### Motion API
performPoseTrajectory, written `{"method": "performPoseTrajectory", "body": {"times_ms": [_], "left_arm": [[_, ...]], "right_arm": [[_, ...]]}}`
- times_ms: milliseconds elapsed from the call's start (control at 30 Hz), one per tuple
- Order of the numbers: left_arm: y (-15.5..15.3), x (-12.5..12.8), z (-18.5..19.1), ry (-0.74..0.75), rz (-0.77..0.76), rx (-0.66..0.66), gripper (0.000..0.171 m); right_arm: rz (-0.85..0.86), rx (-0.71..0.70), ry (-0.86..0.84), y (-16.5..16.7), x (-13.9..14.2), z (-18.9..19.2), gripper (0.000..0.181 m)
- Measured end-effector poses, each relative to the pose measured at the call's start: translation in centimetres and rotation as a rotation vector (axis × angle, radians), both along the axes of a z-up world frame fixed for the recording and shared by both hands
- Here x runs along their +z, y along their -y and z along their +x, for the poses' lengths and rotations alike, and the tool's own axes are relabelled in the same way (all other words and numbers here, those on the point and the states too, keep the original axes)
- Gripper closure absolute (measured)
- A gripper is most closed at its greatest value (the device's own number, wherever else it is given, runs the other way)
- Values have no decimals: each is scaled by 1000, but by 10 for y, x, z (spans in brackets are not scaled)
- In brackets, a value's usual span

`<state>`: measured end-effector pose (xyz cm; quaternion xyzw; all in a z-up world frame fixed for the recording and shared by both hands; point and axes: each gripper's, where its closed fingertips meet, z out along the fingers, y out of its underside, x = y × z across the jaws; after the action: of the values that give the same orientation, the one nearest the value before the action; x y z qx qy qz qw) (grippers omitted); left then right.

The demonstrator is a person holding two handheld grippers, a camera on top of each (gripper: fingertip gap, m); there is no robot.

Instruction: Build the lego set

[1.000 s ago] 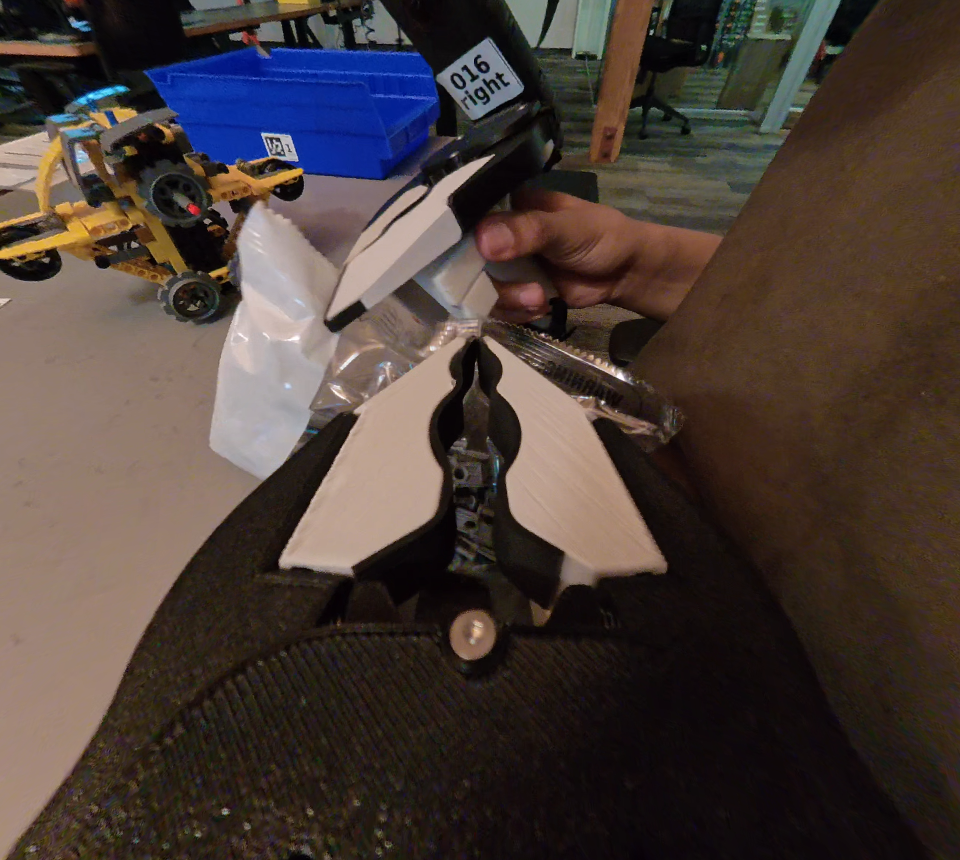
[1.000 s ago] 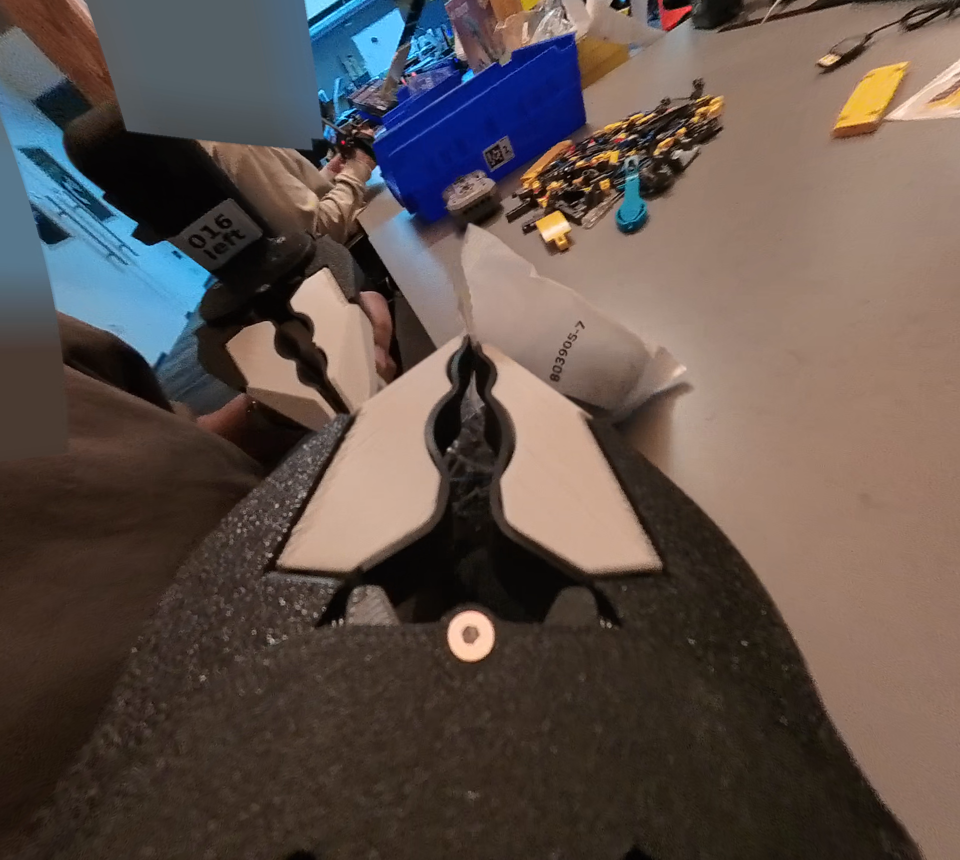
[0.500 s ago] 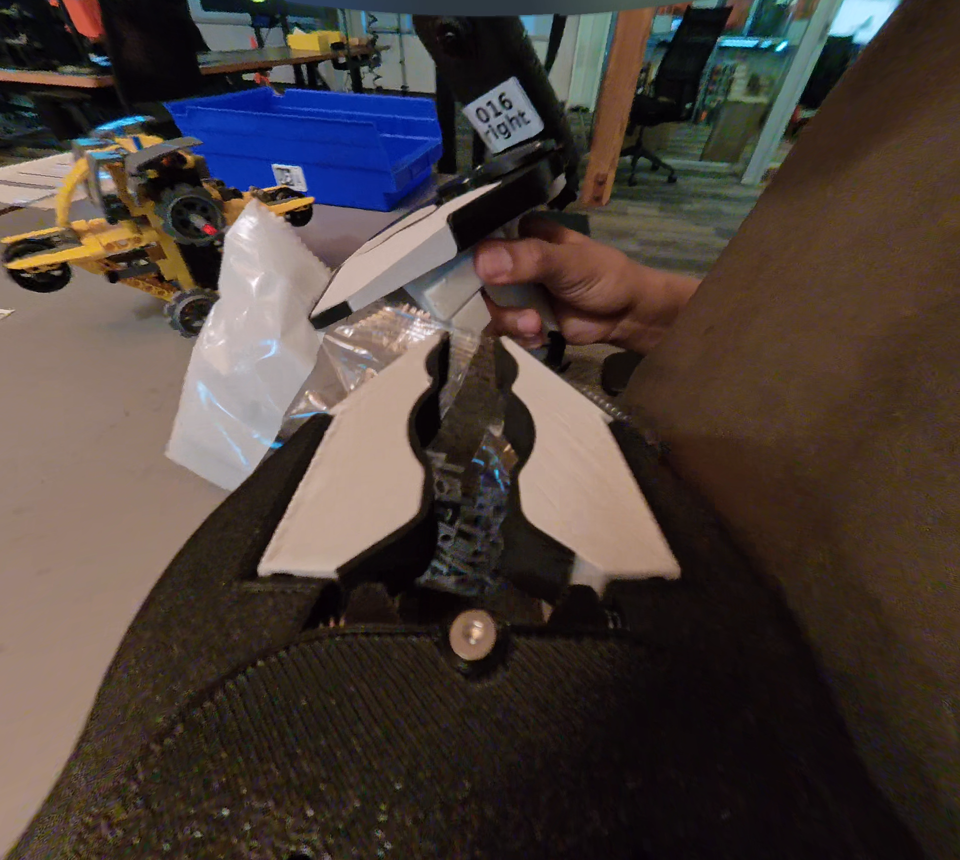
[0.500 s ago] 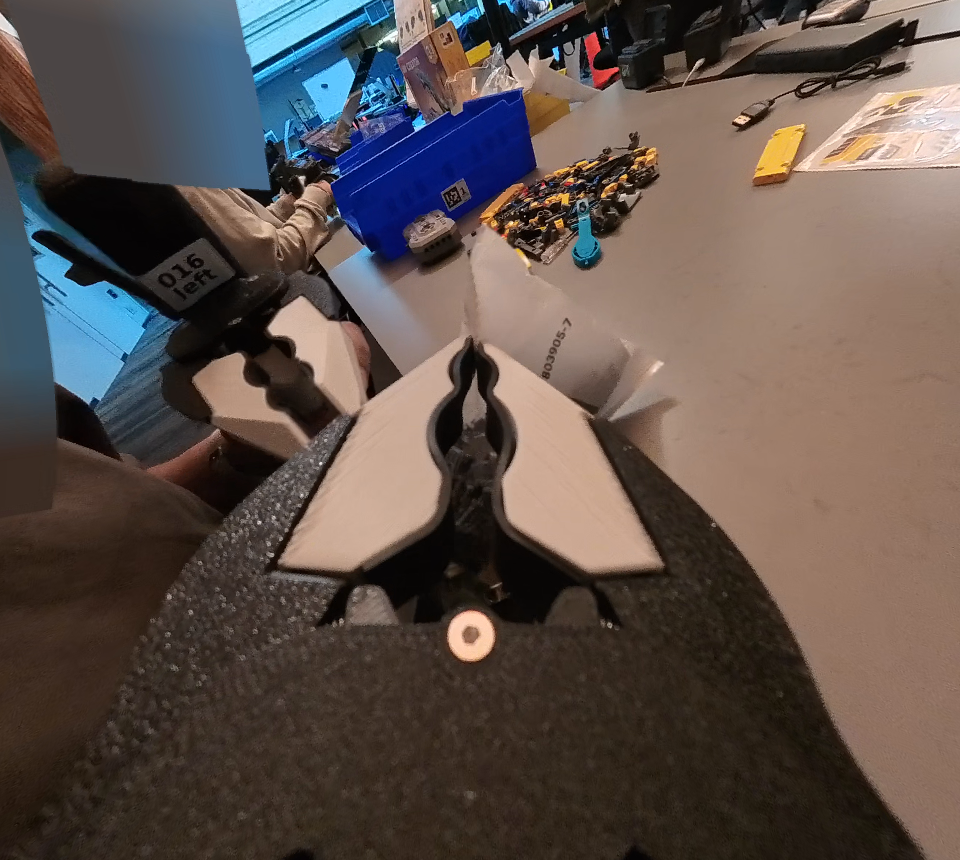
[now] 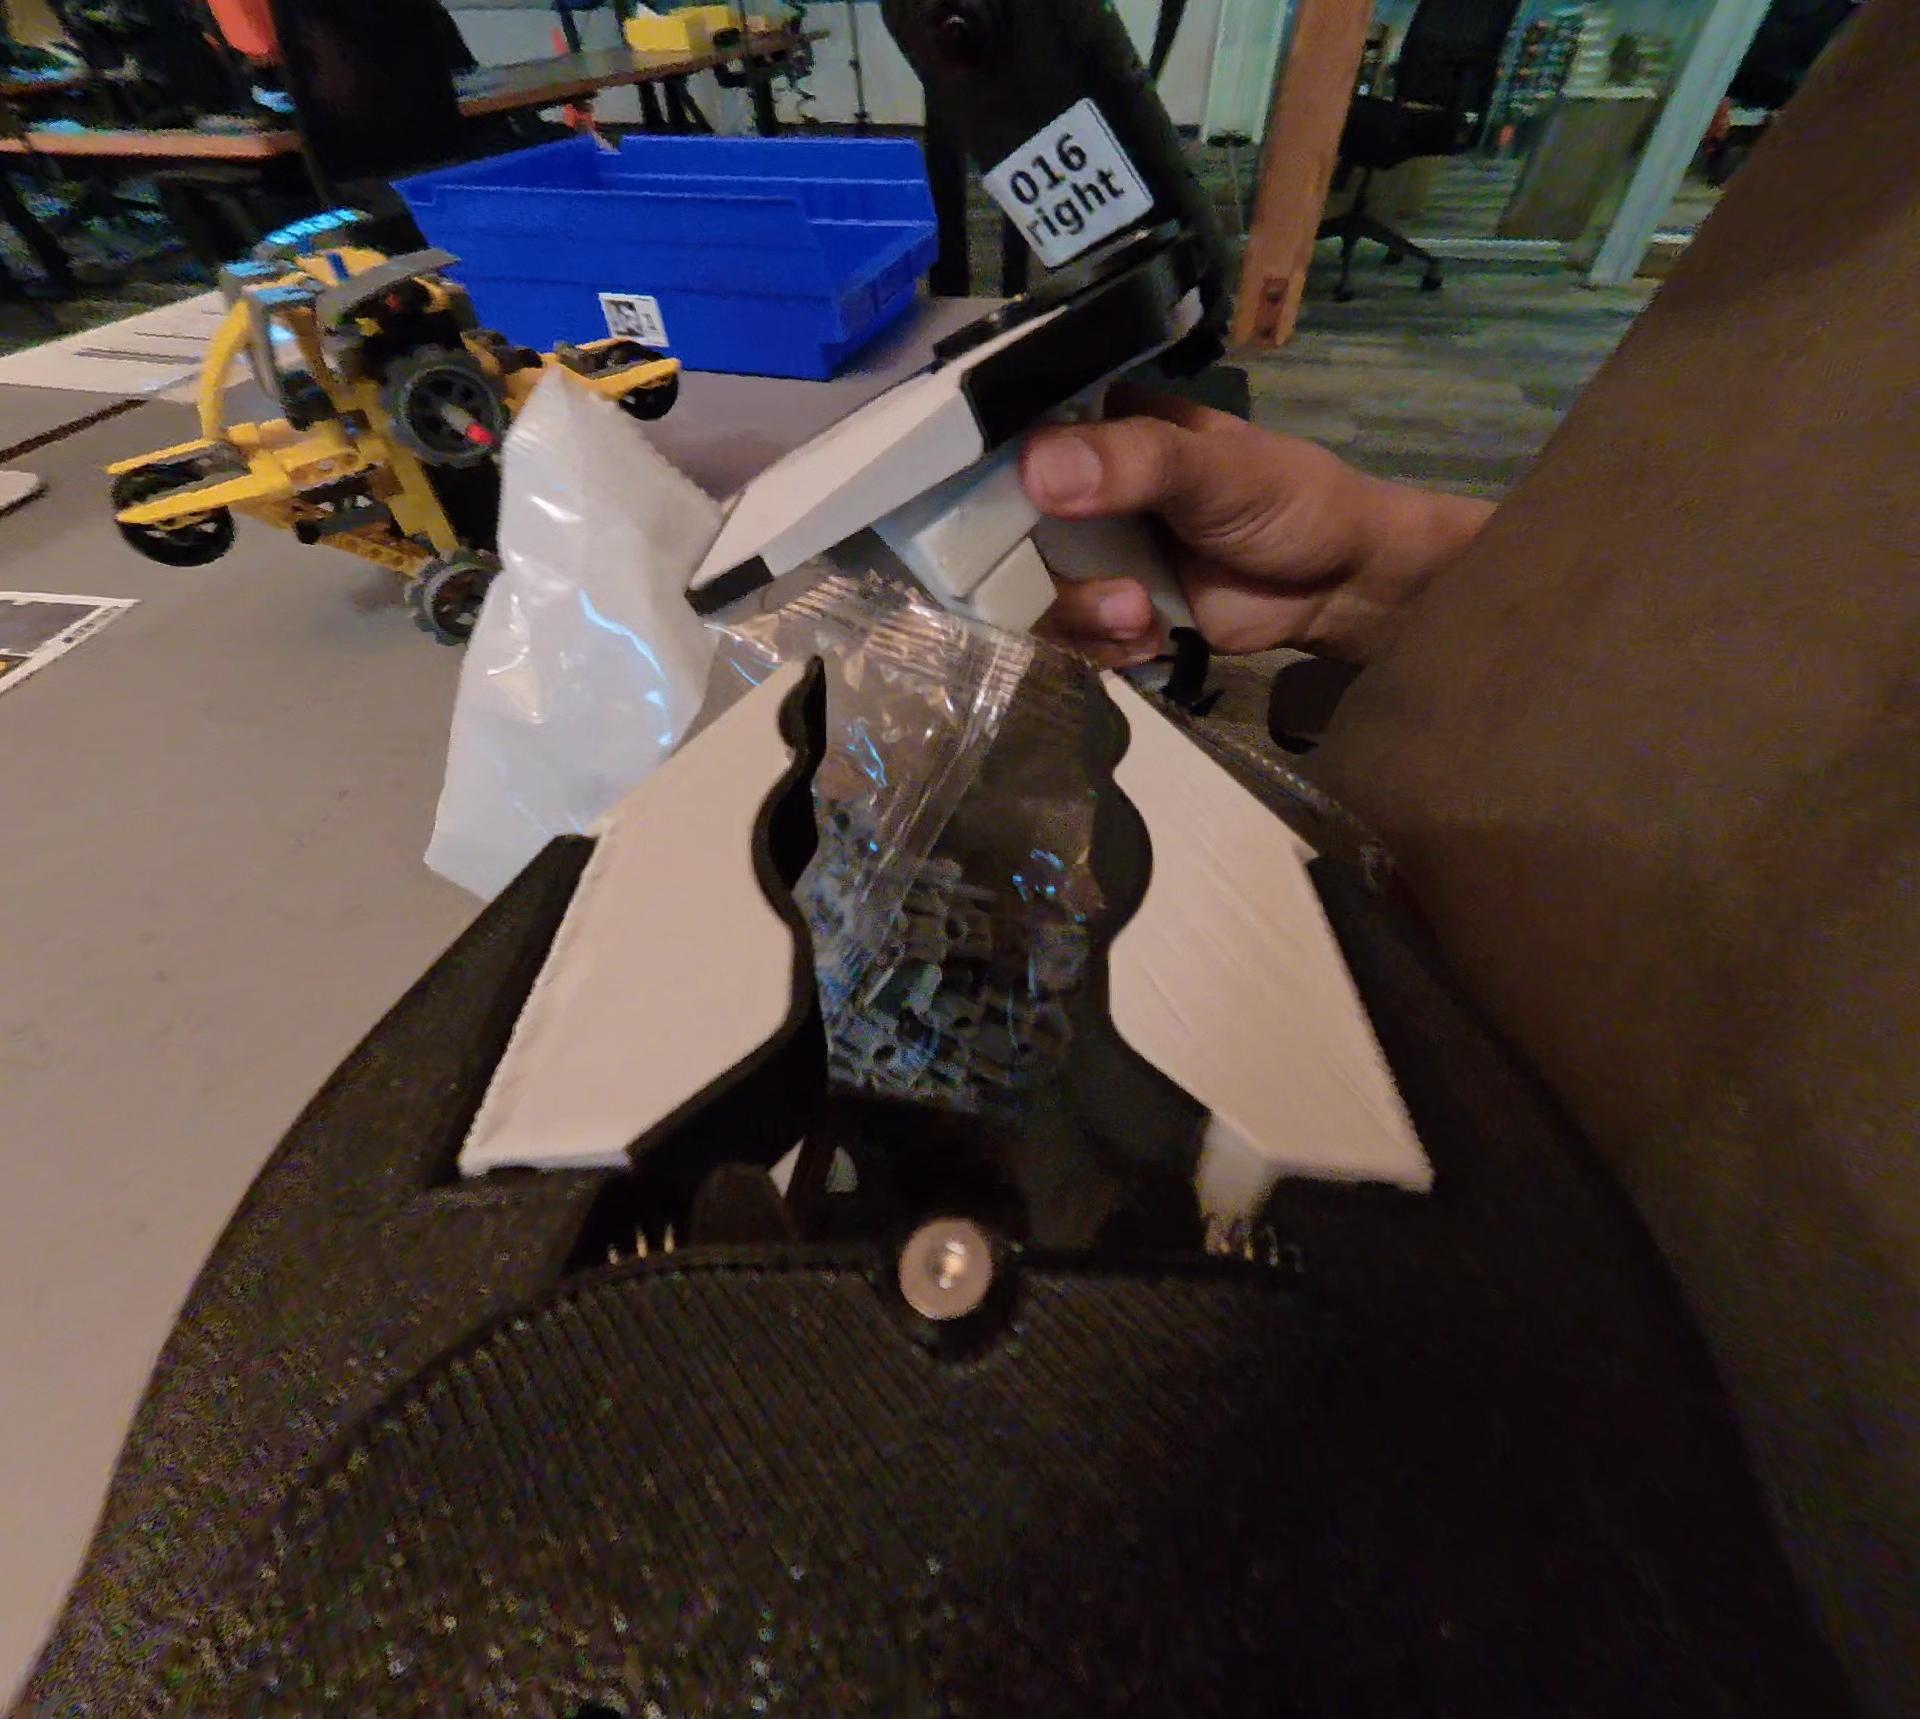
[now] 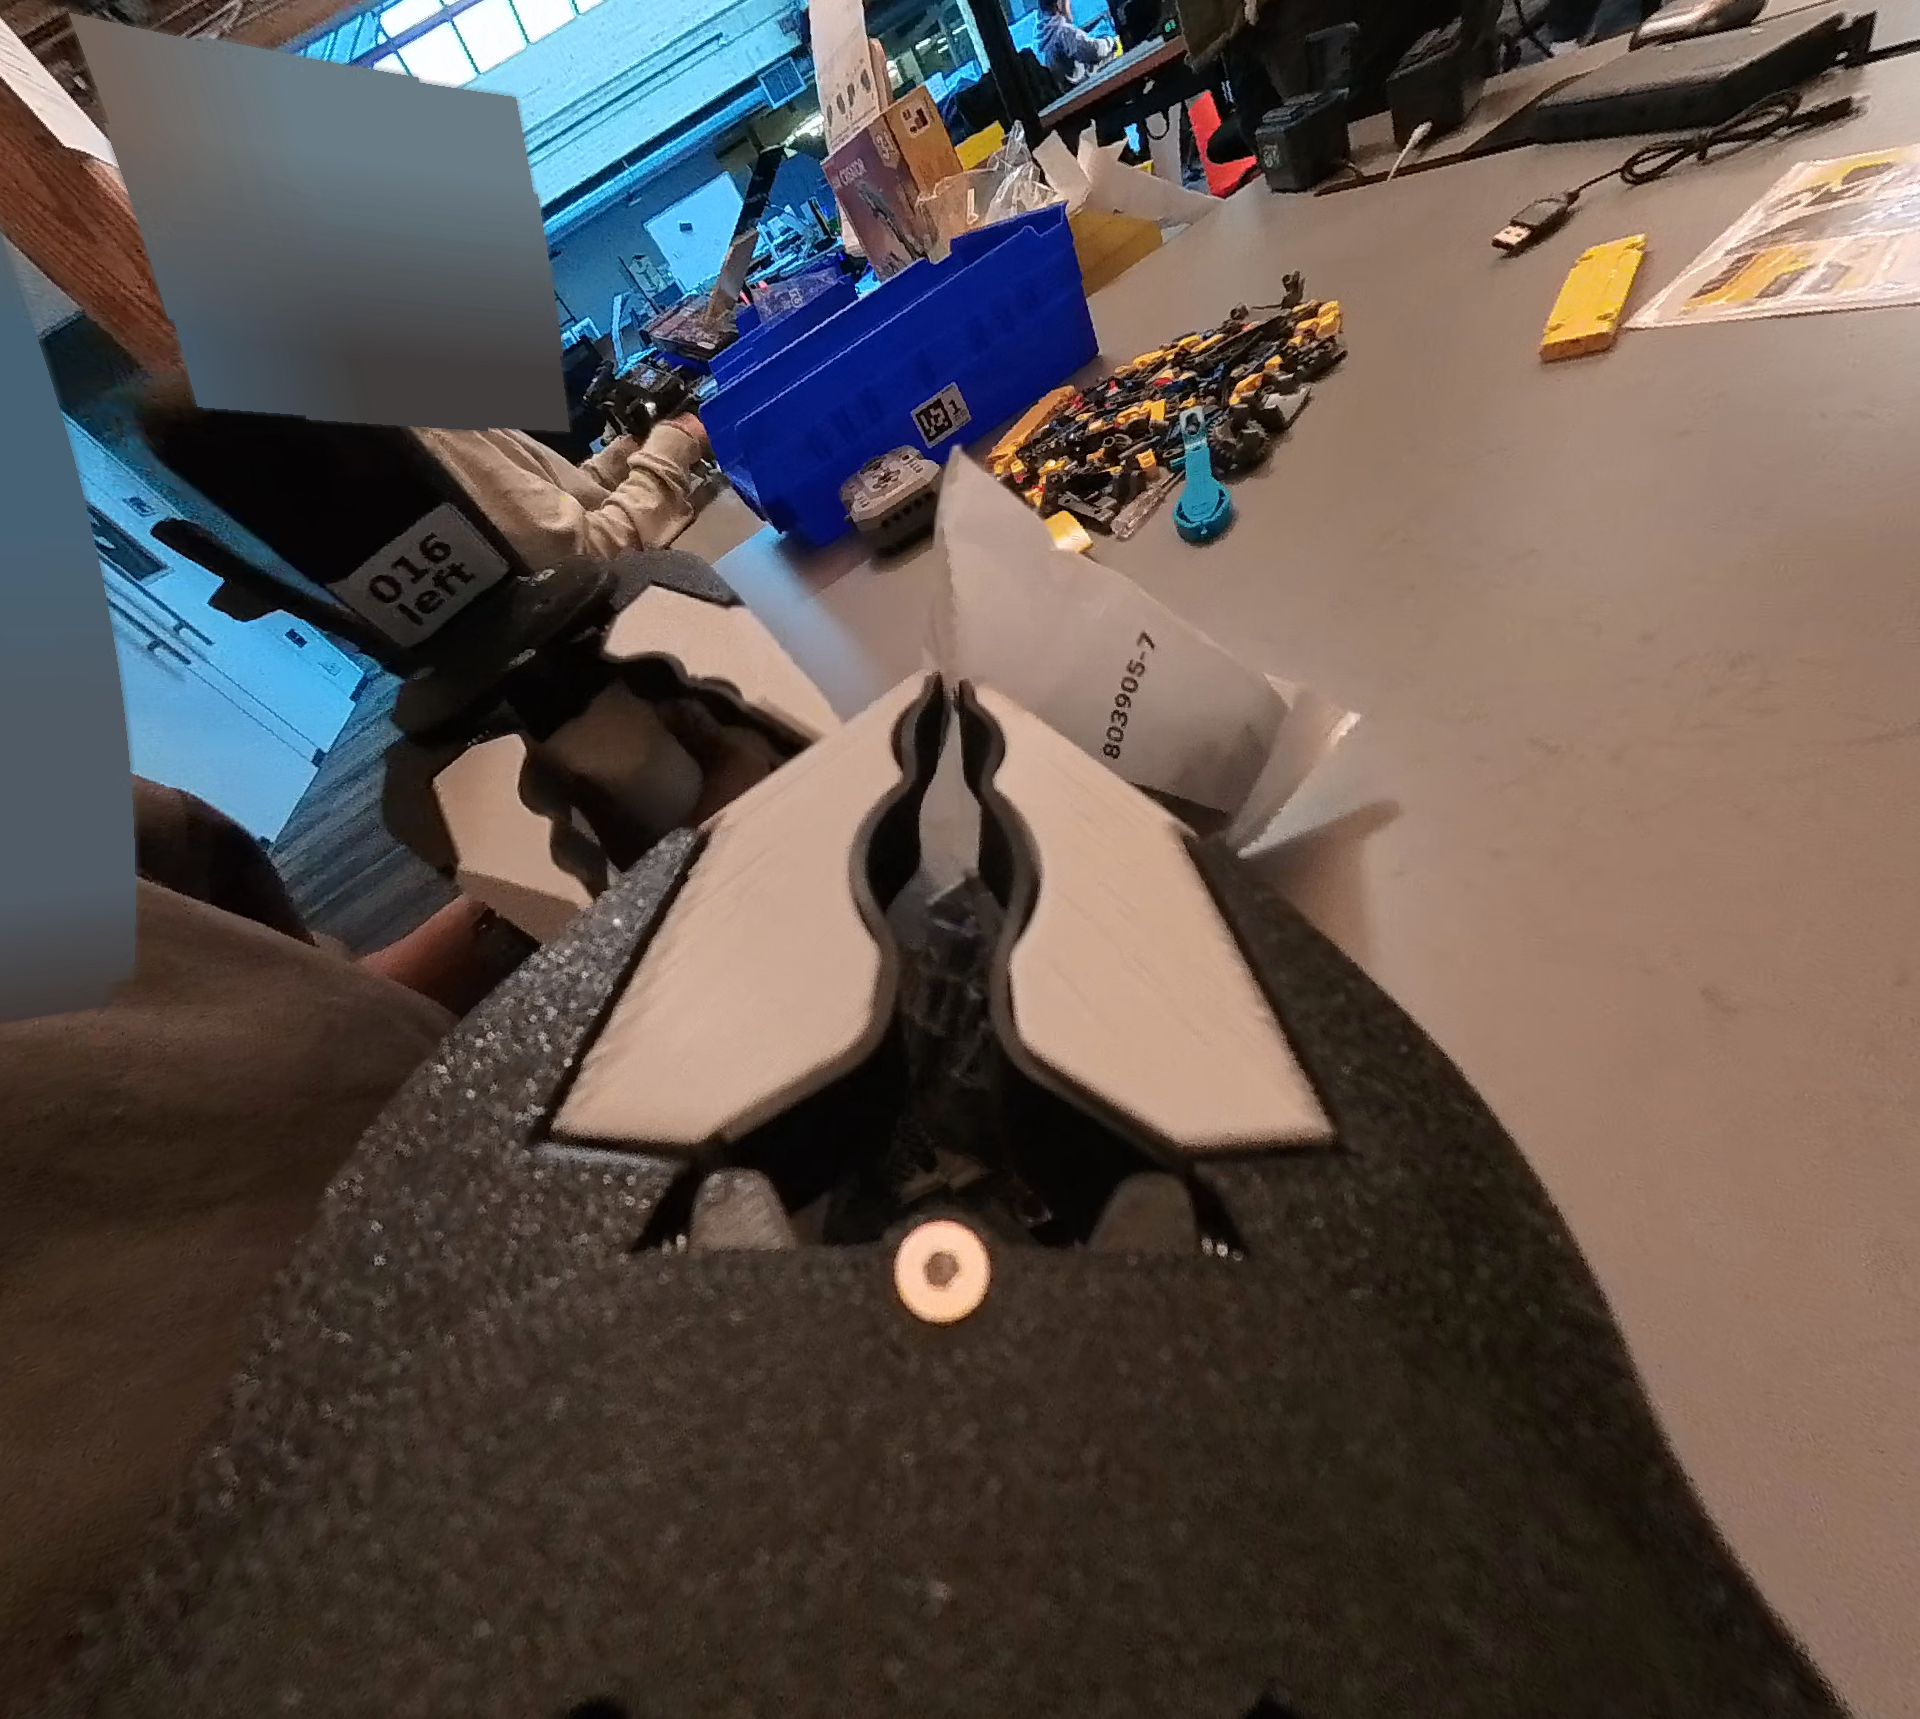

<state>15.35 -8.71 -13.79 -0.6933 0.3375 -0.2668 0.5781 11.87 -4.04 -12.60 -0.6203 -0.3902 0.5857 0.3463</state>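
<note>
Plastic bag of small grey parts sits dead centre of the left wrist view, between the left gripper fingers, which stand well apart and aren't pinching it. Over in the right wrist view the right gripper has its tips pressed together on the bag's white end, just above the grey table. Person's hand grips that handle at centre right. Further out: yellow brick vehicle at left, blue bin behind it, loose parts pile upper right.
</note>
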Motion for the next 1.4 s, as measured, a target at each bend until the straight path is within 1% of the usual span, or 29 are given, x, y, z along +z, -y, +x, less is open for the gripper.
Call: {"method": "performPoseTrajectory", "body": {"times_ms": [33,67,100,267,333,433,500,633,667,700,733,933,967,1000,1033,1167,1233,1367,1400], "left_arm": [[3,-1,2,-2,-10,-26,127],[8,-3,6,-6,-23,-71,136],[12,-5,10,-10,-35,-99,136],[11,-3,12,16,-21,-102,144],[11,-1,14,43,-20,-111,143],[9,2,19,65,-7,-113,132],[6,0,22,57,2,-97,133],[-1,1,19,54,11,-48,149],[-3,1,18,54,10,-36,155],[-3,1,17,52,14,-32,169],[2,2,19,55,13,-63,171],[1,1,24,64,5,-70,171],[1,2,25,77,4,-73,168],[0,3,26,94,-4,-79,160],[-1,4,26,107,-12,-74,160],[-7,3,26,103,-16,-31,164],[-11,1,23,72,-3,15,171],[-9,1,23,34,7,15,171],[-8,1,23,28,11,18,171]], "right_arm": [[3,-3,-4,0,1,0,179],[5,-5,-6,-1,1,0,179],[4,-7,-9,-1,1,0,179],[-17,0,-28,-1,2,0,179],[-23,3,-32,1,2,-1,179],[-32,4,-35,3,3,-5,178],[-35,8,-40,4,4,-6,177],[-38,10,-48,5,6,-6,178],[-44,14,-52,5,5,-6,178],[-52,15,-56,5,5,-6,178],[-60,13,-62,5,5,-6,178],[-81,-2,-66,2,4,-5,179],[-82,-3,-67,2,4,-5,179],[-82,-10,-66,2,4,-6,179],[-80,-22,-67,0,4,-6,179],[-78,-37,-61,-4,3,-5,180],[-82,-39,-60,-5,2,-5,180],[-82,-35,-60,-3,2,-5,179],[-81,-38,-56,-4,1,-4,175]]}}
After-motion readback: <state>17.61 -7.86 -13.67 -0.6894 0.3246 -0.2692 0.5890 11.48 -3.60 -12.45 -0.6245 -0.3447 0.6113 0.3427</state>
